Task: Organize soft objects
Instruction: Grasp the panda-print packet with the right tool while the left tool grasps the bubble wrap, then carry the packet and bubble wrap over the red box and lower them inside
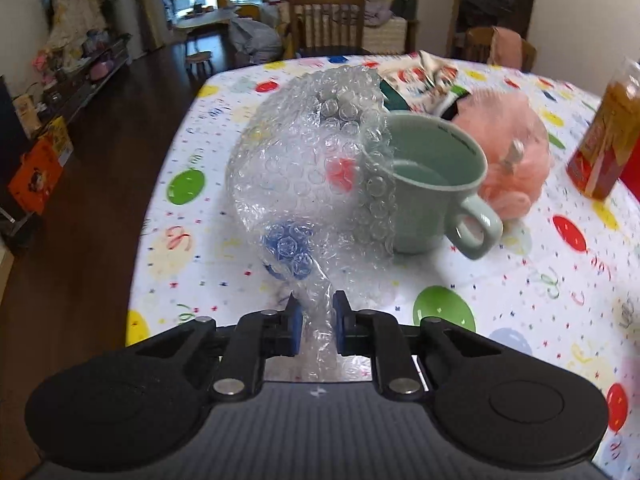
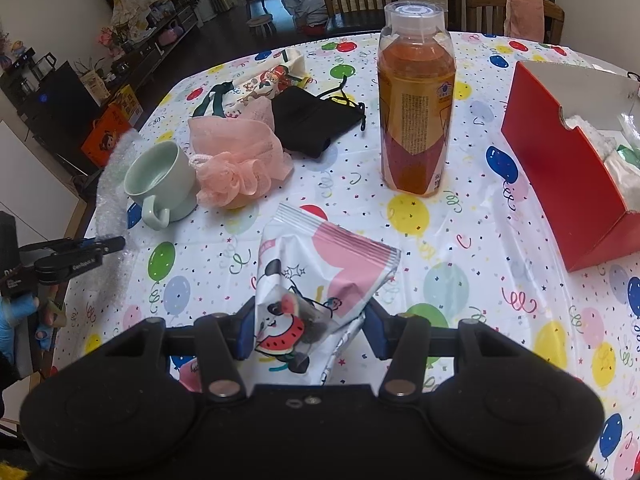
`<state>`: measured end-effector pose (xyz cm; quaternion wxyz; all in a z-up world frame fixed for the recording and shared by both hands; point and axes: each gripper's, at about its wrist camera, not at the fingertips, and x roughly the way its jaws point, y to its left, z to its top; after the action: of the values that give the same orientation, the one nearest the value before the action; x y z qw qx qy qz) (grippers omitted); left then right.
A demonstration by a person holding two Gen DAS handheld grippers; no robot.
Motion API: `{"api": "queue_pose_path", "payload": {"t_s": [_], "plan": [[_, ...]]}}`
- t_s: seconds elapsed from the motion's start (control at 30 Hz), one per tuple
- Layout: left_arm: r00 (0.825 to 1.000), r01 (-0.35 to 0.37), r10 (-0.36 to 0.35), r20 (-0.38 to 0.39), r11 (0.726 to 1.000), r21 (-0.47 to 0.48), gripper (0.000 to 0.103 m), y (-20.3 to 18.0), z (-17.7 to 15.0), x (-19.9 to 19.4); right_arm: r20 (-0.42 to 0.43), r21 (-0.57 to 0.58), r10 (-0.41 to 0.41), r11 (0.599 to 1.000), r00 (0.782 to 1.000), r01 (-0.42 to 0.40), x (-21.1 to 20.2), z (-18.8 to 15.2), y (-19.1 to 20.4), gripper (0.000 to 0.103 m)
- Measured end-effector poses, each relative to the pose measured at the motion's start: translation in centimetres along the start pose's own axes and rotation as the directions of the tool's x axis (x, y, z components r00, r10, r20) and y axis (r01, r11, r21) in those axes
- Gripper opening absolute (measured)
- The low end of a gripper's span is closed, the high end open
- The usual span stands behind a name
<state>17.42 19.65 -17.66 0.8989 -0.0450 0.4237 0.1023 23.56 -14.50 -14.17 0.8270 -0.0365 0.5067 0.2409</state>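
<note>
Risk: left gripper (image 1: 314,322) pinches only a bunched corner of bubble wrap (image 1: 308,168) draped on mug (image 1: 434,184) (lift may tip it), right gripper (image 2: 310,326) clamps snack pouch (image 2: 320,268) w/ loose hold.

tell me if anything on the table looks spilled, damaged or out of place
Nothing is spilled or broken. The one odd spot: the bubble wrap, pinched in the left gripper, leans against the green mug and covers part of its rim. The bottle stands upright, capped.
</note>
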Motion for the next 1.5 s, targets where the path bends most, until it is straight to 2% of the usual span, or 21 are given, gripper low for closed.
{"api": "queue_pose_path", "payload": {"t_s": [0.27, 0.5, 0.67, 0.83, 1.13, 1.5], "plan": [[0.997, -0.005, 0.009, 0.075, 0.999, -0.048, 0.013, -0.9, 1.3, -4.8, 0.016, -0.007, 0.025, 1.0, 1.0, -0.025, -0.7, 0.2, -0.8, 0.051], [0.992, 0.005, 0.002, 0.125, 0.999, -0.051, 0.012, -3.5, 3.0, -9.7, 0.039, -0.018, 0.073, 0.997, 0.997, -0.072, -2.3, 0.6, -2.5, 0.051], [0.99, 0.056, -0.05, 0.134, 0.997, -0.045, 0.012, -7.0, 4.7, -12.4, 0.062, -0.019, 0.108, 0.994, 0.992, -0.107, -4.1, 1.0, -4.2, 0.051], [0.98, 0.117, -0.117, 0.158, 0.993, 0.012, 0.012, -11.9, 6.3, -14.6, 0.085, -0.02, 0.129, 0.992, 0.988, -0.128, -6.0, 1.6, -6.6, 0.051], [0.944, 0.259, -0.28, 0.173, 0.956, 0.135, 0.012, -21.3, 8.8, -15.9, 0.142, -0.033, 0.13, 0.991, 0.981, -0.126, -9.2, 2.8, -11.8, 0.051], [0.886, 0.411, -0.451, 0.11, 0.873, 0.264, 0.012, -33.1, 12.1, -13.7, 0.208, 0.025, 0.065, 0.997, 0.976, -0.072, -11.5, 4.0, -19.9, 0.051]]}}
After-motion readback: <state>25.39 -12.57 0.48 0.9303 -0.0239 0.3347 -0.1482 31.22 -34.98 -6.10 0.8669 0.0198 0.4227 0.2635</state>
